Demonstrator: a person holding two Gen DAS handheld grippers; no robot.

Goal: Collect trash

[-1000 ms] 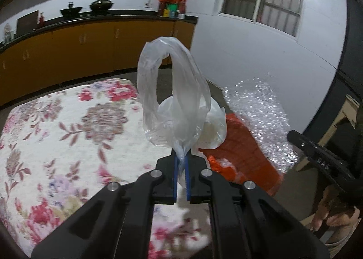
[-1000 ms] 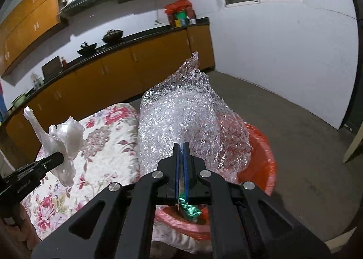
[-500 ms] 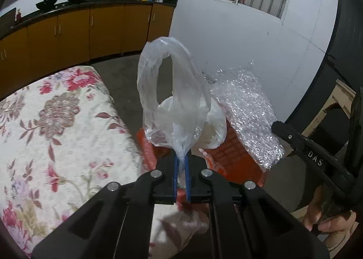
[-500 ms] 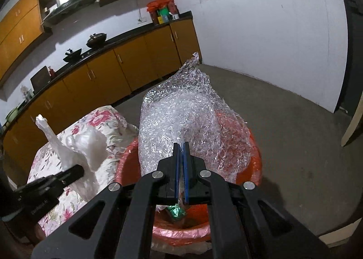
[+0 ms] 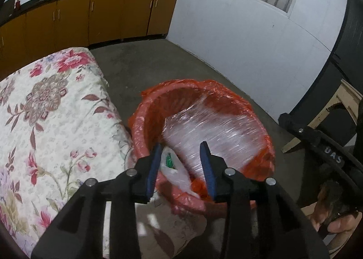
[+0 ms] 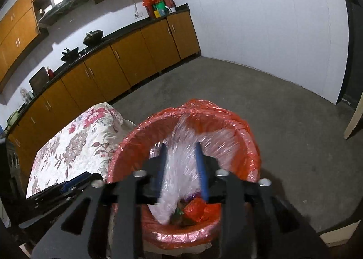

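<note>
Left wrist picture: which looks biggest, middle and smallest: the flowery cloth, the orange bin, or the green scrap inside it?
1. flowery cloth, though it lies nearer the camera.
2. orange bin.
3. green scrap, tiny by far.

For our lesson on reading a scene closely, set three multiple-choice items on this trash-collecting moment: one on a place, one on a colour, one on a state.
1. Where is the sheet of clear bubble wrap?
A. On the flowered cloth
B. In the round bin with the plastic liner
C. On the kitchen counter

2. What colour is the bin's liner?
A. Orange-red
B. Black
C. Blue

3. How does the left claw stand?
A. Shut on the thin white plastic bag
B. Shut on nothing
C. Open, holding nothing

Answers:
1 B: the wrap lies blurred inside the bin's rim, in both views.
2 A: the crinkled liner over the rim is orange-red.
3 C: its blue pads stand apart, having just opened, and the white bag lies below in the bin.
</note>
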